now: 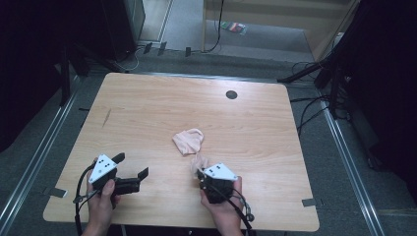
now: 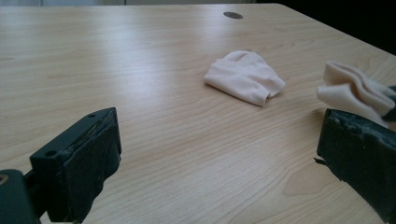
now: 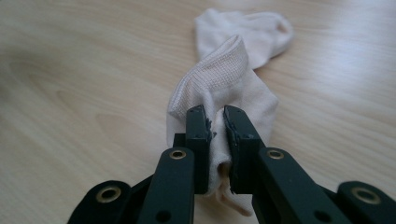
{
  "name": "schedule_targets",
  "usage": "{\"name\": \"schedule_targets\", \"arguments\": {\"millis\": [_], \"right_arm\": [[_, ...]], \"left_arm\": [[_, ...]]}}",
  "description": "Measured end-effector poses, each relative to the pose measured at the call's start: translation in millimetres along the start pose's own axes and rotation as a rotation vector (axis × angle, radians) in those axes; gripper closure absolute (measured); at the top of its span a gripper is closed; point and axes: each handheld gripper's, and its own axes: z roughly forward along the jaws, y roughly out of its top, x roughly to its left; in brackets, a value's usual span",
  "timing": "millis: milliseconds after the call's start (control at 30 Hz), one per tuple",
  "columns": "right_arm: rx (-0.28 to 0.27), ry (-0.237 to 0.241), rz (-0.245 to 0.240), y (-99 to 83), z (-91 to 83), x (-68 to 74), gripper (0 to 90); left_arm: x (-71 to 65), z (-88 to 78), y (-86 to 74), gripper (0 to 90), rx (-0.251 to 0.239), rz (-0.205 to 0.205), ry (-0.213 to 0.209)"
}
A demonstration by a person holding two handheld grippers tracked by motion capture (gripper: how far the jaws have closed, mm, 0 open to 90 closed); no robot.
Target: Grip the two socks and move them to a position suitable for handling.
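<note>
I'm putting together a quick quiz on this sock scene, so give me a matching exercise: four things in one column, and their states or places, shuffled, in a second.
Things
1. left tool
2. right tool
3. held sock
4. other sock

States or places
A. lies loose in a bundle near the table's middle
B. pinched between two black jaws
C. jaws wide apart, nothing between them
D. jaws closed on pale fabric

Pairs: 1-C, 2-D, 3-B, 4-A
</note>
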Motion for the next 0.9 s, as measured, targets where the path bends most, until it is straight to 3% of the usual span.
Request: {"name": "schedule_targets", "arguments": {"millis": [33, 67, 167, 267, 367, 467, 633, 667, 733, 800, 833, 867, 900], "right_arm": [[0.0, 0.0, 0.0, 0.0, 0.0, 0.0, 81.9], [0.013, 0.02, -0.013, -3.4, 7.0, 12.0, 81.8], [0.032, 0.028, -0.026, -6.5, 15.1, 19.2, 80.8], [0.052, 0.076, -0.003, -11.6, 27.2, 21.9, 54.9], [0.039, 0.09, 0.009, -11.3, 24.7, 21.7, 50.0], [0.012, 0.095, 0.001, -9.9, 18.4, 23.8, 57.8], [0.015, 0.154, -0.07, -12.8, 23.6, 43.3, 63.8], [0.018, 0.126, -0.09, -13.7, 29.4, 48.5, 66.1], [0.032, 0.103, -0.086, -14.3, 35.1, 49.2, 67.3], [0.04, 0.069, -0.097, -16.1, 39.8, 49.2, 77.2], [0.04, 0.069, -0.097, -16.1, 39.8, 49.2, 77.2], [0.041, 0.06, -0.1, -16.9, 40.4, 48.4, 86.6], [0.041, 0.06, -0.1, -16.9, 40.4, 48.4, 86.6]], "left_arm": [[0.0, 0.0, 0.0, 0.0, 0.0, 0.0, 0.0], [0.0, 1.4, -0.7, 0.0, 0.003, -0.003, -0.001], [0.1, 4.2, -2.2, 0.0, 0.015, -0.005, -0.004], [1.8, 5.8, -3.7, 0.0, 0.024, -0.013, -0.003], [3.8, 5.4, -4.3, 0.0, 0.025, -0.015, 0.0], [5.9, 5.4, -4.6, 0.0, 0.029, -0.022, 0.007], [3.7, 8.3, -5.2, 0.0, 0.044, -0.024, 0.014], [2.8, 8.9, -5.4, 0.0, 0.045, -0.019, 0.009], [0.2, 10.3, -5.8, 0.0, 0.051, -0.004, 0.007], [-1.2, 11.5, -6.2, 0.0, 0.054, -0.004, -0.003], [-1.2, 11.5, -6.2, 0.0, 0.054, -0.004, -0.003], [-2.2, 12.4, -6.4, 0.0, 0.06, 0.0, -0.008], [-2.2, 12.4, -6.4, 0.0, 0.06, 0.0, -0.008]]}}
